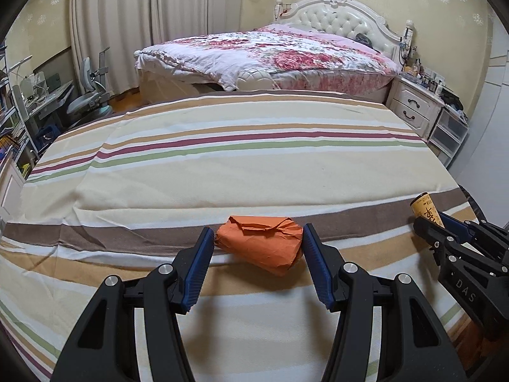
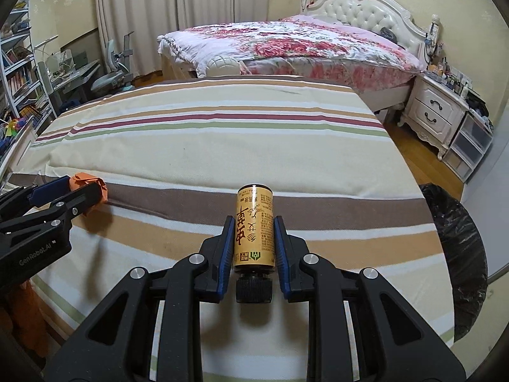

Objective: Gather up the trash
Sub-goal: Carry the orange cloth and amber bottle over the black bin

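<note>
A: What is between the jaws of the left gripper [image 1: 257, 248]?

B: An orange paper packet [image 1: 259, 245], folded and crumpled, with a twisted seam on its top. In the left wrist view it sits in the lower middle of the frame. The blue pads [image 1: 198, 270] stand at both of its ends, moderately wide apart. The right pad seems to touch the packet, the left one is just beside it. I cannot tell if the packet is really pressed.

A: And the right gripper [image 2: 251, 242]?

B: Its jaws are closed narrowly on a small yellow bottle [image 2: 254, 227], in the lower middle of the right wrist view. The bottle has a golden label with red Chinese characters and a black ribbed cap. The cap points back toward the camera and the flat bottom points away. Both blue pads press on the sides of the label.

A: How are the grippers posed?

B: Both point forward over the striped cloth [image 1: 222, 172], low and nearly level. In the left wrist view the right gripper comes in at the right edge. In the right wrist view the left gripper is at the left edge, with the packet at its tip.

A: What is around?

B: A black trash bag [image 2: 458, 254] at the right edge of the right wrist view, beside the cloth. Further, a bed [image 1: 270, 54] with a floral cover, upper middle.
</note>
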